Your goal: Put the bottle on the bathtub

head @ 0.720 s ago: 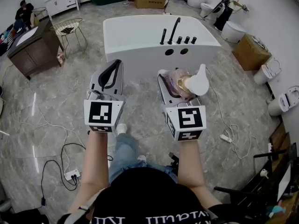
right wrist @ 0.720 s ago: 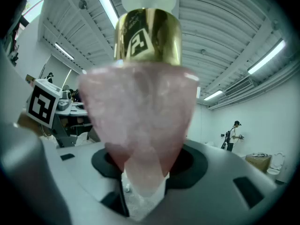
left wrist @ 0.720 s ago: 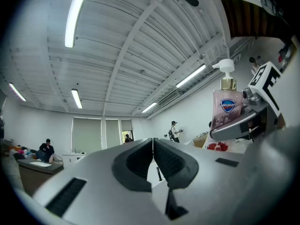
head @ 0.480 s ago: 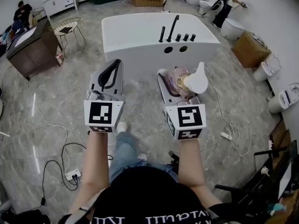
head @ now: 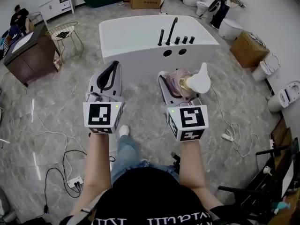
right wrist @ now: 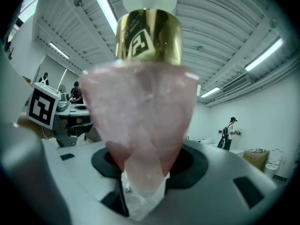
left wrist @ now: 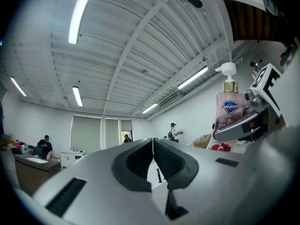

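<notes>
My right claw (right wrist: 143, 170) is clamped on the pink soap bottle (right wrist: 140, 111), with the pads squeezing its lower body below the gold collar. My left claw (left wrist: 153, 150) is clenched on nothing, its pads pressed together. I judge this the carry step. The bottle hangs upright in the air, short of the white bathtub (head: 136, 34) ahead. Next I must close that gap and lower it onto the flat rim, clear of the black taps (head: 177, 35). The bottle's base is hidden, and in the right gripper view it blocks the tub.
</notes>
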The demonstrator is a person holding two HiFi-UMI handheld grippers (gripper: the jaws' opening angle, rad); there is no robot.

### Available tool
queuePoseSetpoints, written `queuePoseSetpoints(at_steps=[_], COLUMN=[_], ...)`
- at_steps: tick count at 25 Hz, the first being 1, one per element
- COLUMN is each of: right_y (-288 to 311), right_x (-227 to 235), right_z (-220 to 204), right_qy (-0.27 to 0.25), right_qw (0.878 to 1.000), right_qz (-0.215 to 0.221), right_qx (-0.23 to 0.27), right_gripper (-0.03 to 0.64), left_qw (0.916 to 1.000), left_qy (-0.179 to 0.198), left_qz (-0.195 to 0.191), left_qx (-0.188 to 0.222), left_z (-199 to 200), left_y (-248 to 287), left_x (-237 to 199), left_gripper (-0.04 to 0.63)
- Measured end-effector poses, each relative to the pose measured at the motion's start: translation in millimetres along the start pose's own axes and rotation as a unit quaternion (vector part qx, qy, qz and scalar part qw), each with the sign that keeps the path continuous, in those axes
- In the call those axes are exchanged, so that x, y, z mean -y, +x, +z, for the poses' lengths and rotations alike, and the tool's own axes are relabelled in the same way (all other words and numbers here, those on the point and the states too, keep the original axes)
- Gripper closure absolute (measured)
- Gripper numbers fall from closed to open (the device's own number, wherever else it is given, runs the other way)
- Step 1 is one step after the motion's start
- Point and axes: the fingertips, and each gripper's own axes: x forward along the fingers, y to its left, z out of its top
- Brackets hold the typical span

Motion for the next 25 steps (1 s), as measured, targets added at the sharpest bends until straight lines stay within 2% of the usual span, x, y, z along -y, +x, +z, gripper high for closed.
queuePoseSetpoints(at_steps=[11,15,25], right_y=[100.0,157.5,289.9], right_x=[14.8,17.2,6.5], right_z=[-11.9,-17.9,-35.4], right_qy=[0.041,0.058,0.055], right_qw=[0.998,0.997,0.994], right_qz=[-0.026,-0.034,-0.037], right_qx=[-0.027,-0.044,-0.086], right_gripper=[0.383,0.383,0.383], left_qw=[0.9997,0.9992,0.9972], left_qy=[-0.014,-0.020,-0.057], left_qz=[-0.019,-0.029,-0.029], left_qx=[-0.010,-0.018,-0.038], left_z=[-48.9,-71.9,-136.5], left_y=[78.3,120.7,209.3], left_x=[-65.6,-103.7,-199.7], left_gripper=[0.581,0.581,0.581])
